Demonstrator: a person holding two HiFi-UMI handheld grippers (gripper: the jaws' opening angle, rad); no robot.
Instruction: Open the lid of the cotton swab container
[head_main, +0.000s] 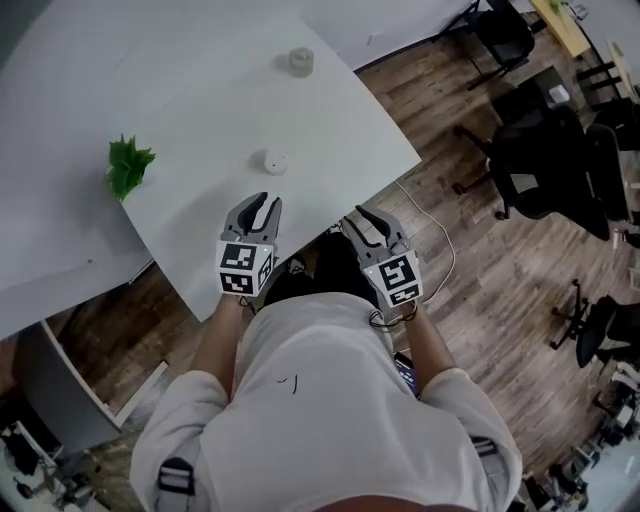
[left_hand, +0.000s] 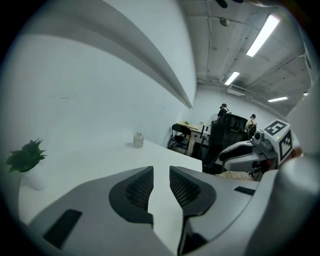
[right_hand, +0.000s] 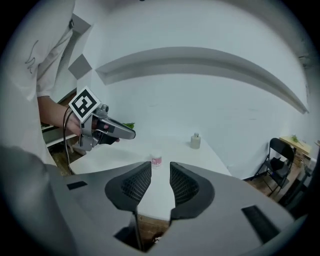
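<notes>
A small round white container (head_main: 275, 161) with a pink label (right_hand: 156, 160) stands on the white table (head_main: 200, 90), a short way beyond both grippers. Farther back stands a pale jar (head_main: 301, 61) with a knobbed lid (right_hand: 195, 141), which also shows small in the left gripper view (left_hand: 138, 140). My left gripper (head_main: 263, 203) hovers over the table's near edge, its jaws a little apart with nothing between them (left_hand: 161, 172). My right gripper (head_main: 357, 219) hangs just off the table's corner, open and empty (right_hand: 160, 172). Neither touches a container.
A green plant (head_main: 128, 166) in a white pot stands at the table's left edge (left_hand: 25, 156). Black office chairs (head_main: 545, 150) stand on the wood floor to the right. A cable (head_main: 430, 225) trails off the table corner. People stand far back in the room (left_hand: 223, 108).
</notes>
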